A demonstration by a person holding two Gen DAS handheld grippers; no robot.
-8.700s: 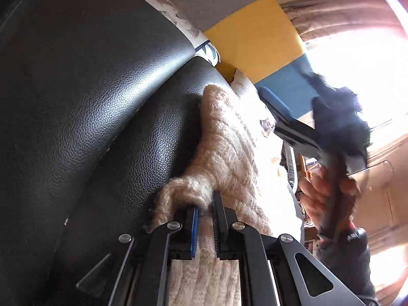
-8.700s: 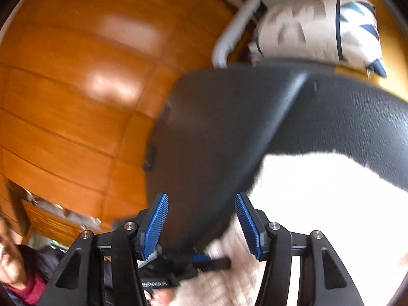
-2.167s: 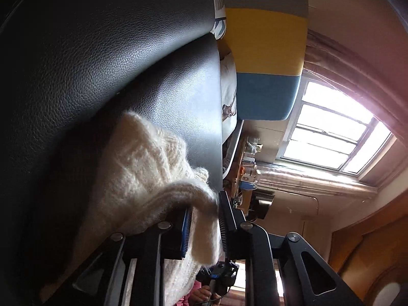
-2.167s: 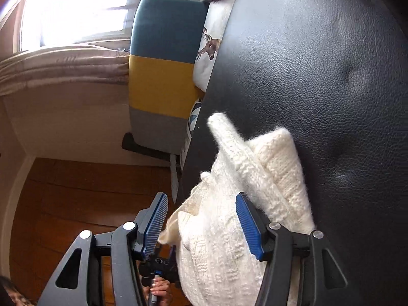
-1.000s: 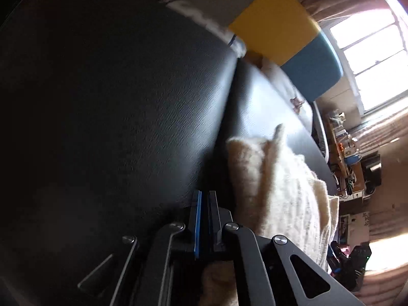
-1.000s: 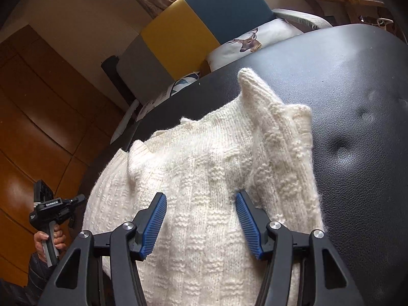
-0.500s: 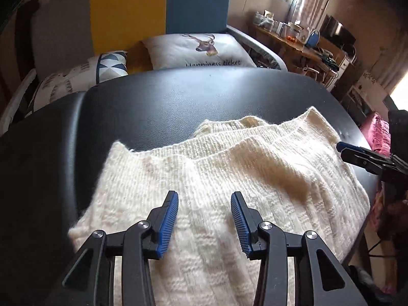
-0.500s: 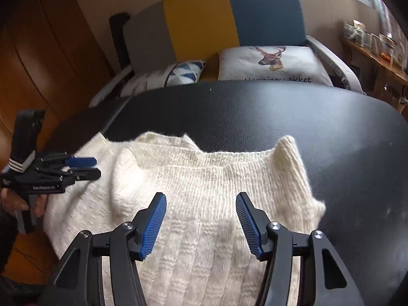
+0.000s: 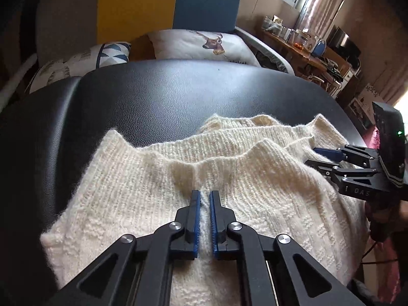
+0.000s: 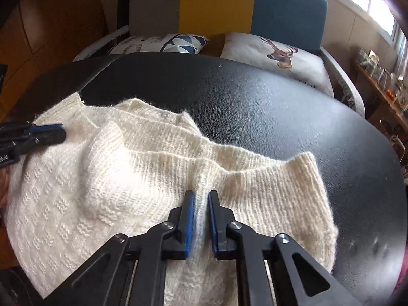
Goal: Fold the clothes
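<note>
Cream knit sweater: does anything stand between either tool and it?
Nothing visible does. The left tool and right tool each have their pads shut on a pinch of the cream knit sweater, which lies on the black leather surface.

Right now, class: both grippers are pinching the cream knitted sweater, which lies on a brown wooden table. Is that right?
Not quite. The left gripper and right gripper do pinch the cream knitted sweater, but it lies on a black leather-look surface, not a brown wooden table. Both wrist views show this.
</note>
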